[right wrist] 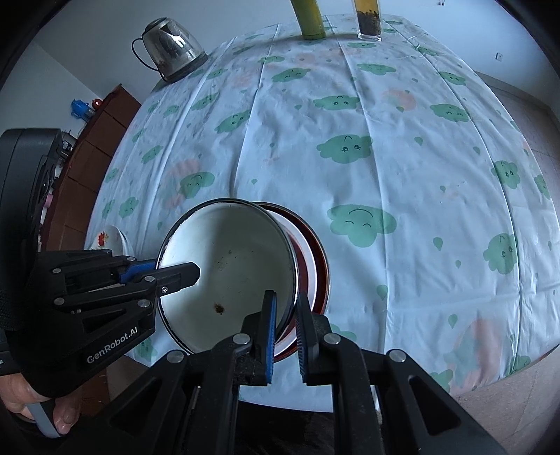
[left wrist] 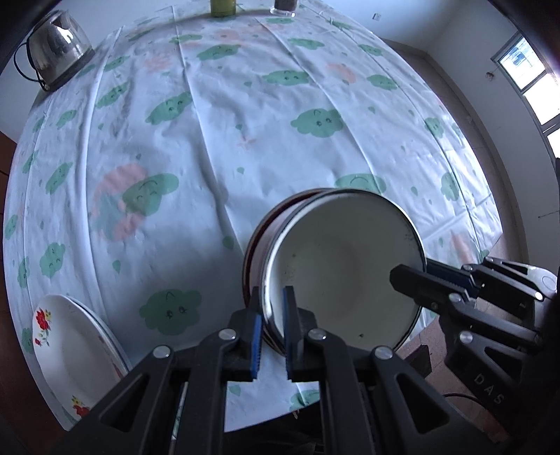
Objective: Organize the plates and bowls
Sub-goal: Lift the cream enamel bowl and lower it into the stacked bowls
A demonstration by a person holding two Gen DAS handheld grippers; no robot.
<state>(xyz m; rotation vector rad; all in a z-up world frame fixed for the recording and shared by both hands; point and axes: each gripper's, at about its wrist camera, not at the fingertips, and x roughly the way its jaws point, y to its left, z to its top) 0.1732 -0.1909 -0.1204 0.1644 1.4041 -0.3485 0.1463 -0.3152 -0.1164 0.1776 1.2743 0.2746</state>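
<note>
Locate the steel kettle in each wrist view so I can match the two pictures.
Left wrist: kettle at the upper-left table corner.
Right wrist: kettle upper left of centre, at the table's far edge.
Shared landmark: the white enamel bowl, gripped by both grippers.

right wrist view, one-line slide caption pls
Both grippers, right gripper and left gripper, clamp a white enamel bowl stacked on plates above the cloud-print tablecloth.

**Daylit room around a cloth-covered table**

White tablecloth (right wrist: 385, 175) printed with green smiling clouds, creased lengthwise. Steel kettle (right wrist: 171, 47) at the far left corner; yellow-green cup (right wrist: 311, 21) and glass jar (right wrist: 367, 21) at the far edge. Bright window (left wrist: 525, 66) on the right. Pale walls. Brown wooden cabinet (right wrist: 101, 140) on the left.
</note>
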